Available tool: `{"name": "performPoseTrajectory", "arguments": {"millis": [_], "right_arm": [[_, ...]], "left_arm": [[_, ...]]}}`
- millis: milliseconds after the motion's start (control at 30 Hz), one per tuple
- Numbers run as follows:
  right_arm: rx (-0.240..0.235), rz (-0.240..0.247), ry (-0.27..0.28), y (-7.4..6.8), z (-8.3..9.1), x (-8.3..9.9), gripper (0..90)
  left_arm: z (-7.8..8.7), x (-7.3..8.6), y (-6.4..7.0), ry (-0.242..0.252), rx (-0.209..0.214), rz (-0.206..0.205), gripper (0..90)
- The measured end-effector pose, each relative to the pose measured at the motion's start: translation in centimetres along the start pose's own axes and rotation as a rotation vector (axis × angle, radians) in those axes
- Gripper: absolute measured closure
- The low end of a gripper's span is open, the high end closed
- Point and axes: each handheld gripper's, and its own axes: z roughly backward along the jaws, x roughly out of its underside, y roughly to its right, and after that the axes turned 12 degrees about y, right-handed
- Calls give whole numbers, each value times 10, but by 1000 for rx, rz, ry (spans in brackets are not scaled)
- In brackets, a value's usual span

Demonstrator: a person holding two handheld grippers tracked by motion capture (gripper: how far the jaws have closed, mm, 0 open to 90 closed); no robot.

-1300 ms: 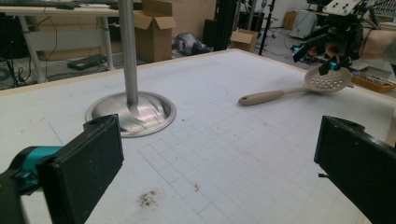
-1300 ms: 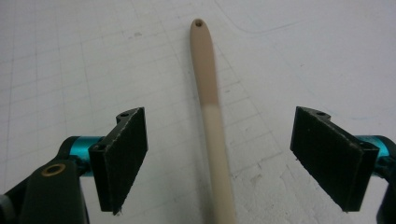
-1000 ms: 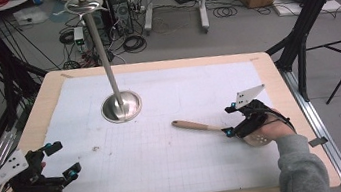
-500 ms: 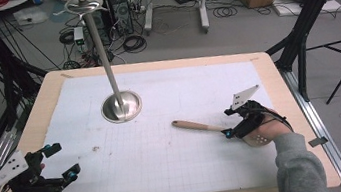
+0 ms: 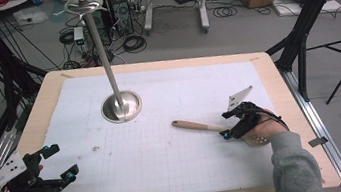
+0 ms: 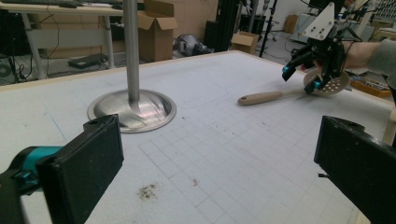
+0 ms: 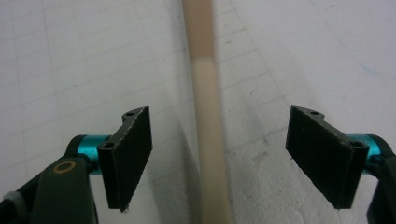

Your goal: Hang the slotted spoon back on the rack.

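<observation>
Left tool (image 5: 52,168): black two-jaw unit with teal joints, held at the near left corner of the white gridded worktop (image 5: 168,167). Jaws spread wide, nothing between them. Position unchanged over the last second.

Tall polished steel pole on a round domed base (image 5: 120,106): upright, left of centre toward the far edge, well apart from both tools. Unmoved.

Slotted spoon with pale wooden handle and perforated cream bowl (image 5: 195,126): lies flat right of centre, handle pointing left, bowel end under the person's right hand. Unmoved.

Right tool (image 5: 229,125): has edged slightly nearer along the spoon, and now straddles its handle. In the right gripper view the jaws stand apart on either side of the handle (image 7: 208,140), touching neither side. Judgement: a grasp of the spoon appears imminent, not yet made.

Containers: none on the worktop.
</observation>
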Motion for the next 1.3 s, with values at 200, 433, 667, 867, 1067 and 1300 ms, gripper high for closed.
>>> {"name": "performPoseTrajectory", "arguments": {"millis": [200,433,667,867,1067,1300], "right_arm": [[-21,-10,-38,1,-5,3,313],[-39,-8,-51,3,-4,4,409],[-42,-16,-69,5,-4,7,506],[-51,-22,-68,5,-5,7,585],[-43,-21,-75,5,-5,7,646],[-46,2,-87,3,-4,6,766]], "left_arm": [[0,1,-1,-4,-3,0,17],[1,2,-1,-4,-6,5,17],[1,1,1,7,3,13,17],[2,2,-1,3,1,13,17],[3,2,-1,2,-3,13,17],[4,1,-1,3,-7,13,17]]}}
